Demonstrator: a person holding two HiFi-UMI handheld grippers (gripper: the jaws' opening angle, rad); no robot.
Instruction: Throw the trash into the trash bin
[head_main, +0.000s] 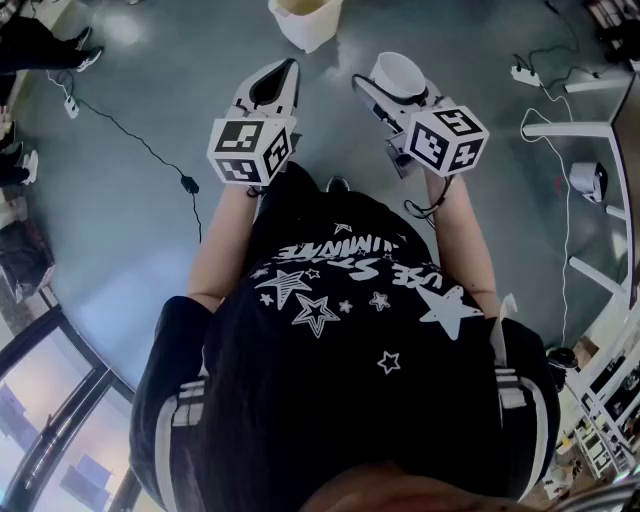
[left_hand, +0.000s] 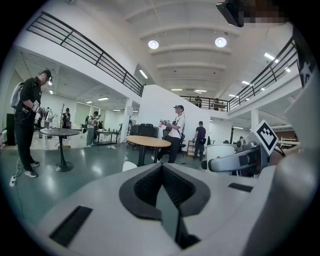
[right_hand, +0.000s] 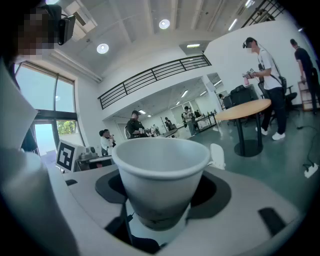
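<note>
Right gripper (right_hand: 161, 197) clamps a paper cup (right_hand: 160, 165), left gripper (left_hand: 162, 186) pinched empty; head view adds a probable bin (head_main: 305, 22) ahead.

Glossy grey-green floor (head_main: 110, 260), mirroring the ceiling lights. Bears a cream trash bin (head_main: 305, 22) at the top edge of the head view. Further left, carries a thin black cable (head_main: 130, 135) trailing across to a small dark adapter (head_main: 187, 184). At the upper right, holds a white power strip (head_main: 520, 72) near a white furniture frame (head_main: 565, 128). Further off in the left gripper view, supports a dark pedestal table (left_hand: 61, 133), a wood-topped round table (left_hand: 147, 142) and several standing people.
</note>
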